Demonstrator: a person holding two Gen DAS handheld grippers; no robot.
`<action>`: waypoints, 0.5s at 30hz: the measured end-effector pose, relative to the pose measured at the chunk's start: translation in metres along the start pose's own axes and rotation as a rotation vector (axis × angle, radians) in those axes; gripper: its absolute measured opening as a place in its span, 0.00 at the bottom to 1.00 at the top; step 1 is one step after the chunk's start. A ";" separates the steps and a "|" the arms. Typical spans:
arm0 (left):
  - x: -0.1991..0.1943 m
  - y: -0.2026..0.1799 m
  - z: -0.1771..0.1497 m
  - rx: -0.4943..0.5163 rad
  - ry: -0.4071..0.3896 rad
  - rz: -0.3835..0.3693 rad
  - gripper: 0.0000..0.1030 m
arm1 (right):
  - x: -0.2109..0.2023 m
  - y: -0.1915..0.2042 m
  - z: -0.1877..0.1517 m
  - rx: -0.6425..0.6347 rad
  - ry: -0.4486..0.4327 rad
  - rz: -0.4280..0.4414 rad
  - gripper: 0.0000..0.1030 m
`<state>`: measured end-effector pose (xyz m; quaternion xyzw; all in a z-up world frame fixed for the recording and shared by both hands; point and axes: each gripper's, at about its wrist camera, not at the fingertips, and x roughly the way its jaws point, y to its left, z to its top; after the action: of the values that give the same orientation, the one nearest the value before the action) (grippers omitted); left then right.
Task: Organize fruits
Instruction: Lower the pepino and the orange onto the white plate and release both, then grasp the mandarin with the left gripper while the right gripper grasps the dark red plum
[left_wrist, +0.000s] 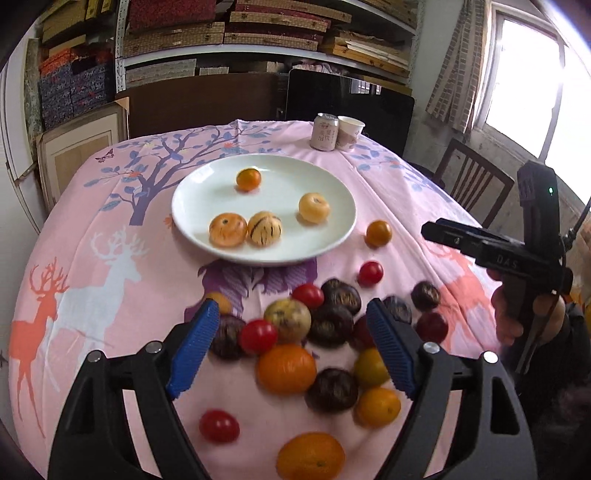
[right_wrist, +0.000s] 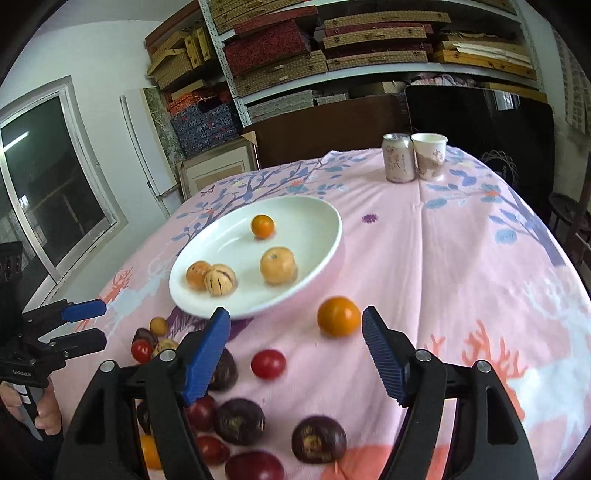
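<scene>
A white plate (left_wrist: 192, 206) (right_wrist: 317, 221) on the pink tablecloth holds several yellow and orange fruits, among them a striped one (left_wrist: 264, 229) (right_wrist: 219, 280). A heap of loose fruits lies in front of it: red tomatoes (left_wrist: 258, 336), dark purple fruits (left_wrist: 332, 325) (right_wrist: 319, 439), oranges (left_wrist: 286, 367). My left gripper (left_wrist: 291, 325) is open and empty above the heap. My right gripper (right_wrist: 295, 325) is open and empty, just short of a lone orange fruit (right_wrist: 338, 316) (left_wrist: 378, 233) by the plate's edge. A red tomato (right_wrist: 268, 364) lies between its fingers.
A drink can (left_wrist: 324, 132) (right_wrist: 398, 158) and a paper cup (left_wrist: 349, 133) (right_wrist: 429, 156) stand at the table's far edge. A wooden chair (left_wrist: 472, 181) is at the right. Shelves with boxes fill the back wall.
</scene>
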<state>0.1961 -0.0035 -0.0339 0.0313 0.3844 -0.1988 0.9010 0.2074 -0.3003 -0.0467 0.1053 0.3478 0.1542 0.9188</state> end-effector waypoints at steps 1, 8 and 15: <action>-0.003 -0.004 -0.011 0.014 0.008 0.000 0.77 | -0.006 -0.003 -0.009 0.011 0.004 0.001 0.72; -0.008 -0.019 -0.069 0.031 0.057 0.002 0.77 | -0.019 -0.005 -0.059 0.010 0.063 -0.018 0.72; 0.001 -0.016 -0.092 0.011 0.090 0.060 0.77 | -0.027 0.001 -0.068 -0.041 0.041 -0.048 0.72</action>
<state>0.1278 0.0009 -0.0975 0.0566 0.4223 -0.1723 0.8881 0.1424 -0.3029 -0.0806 0.0747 0.3658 0.1416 0.9168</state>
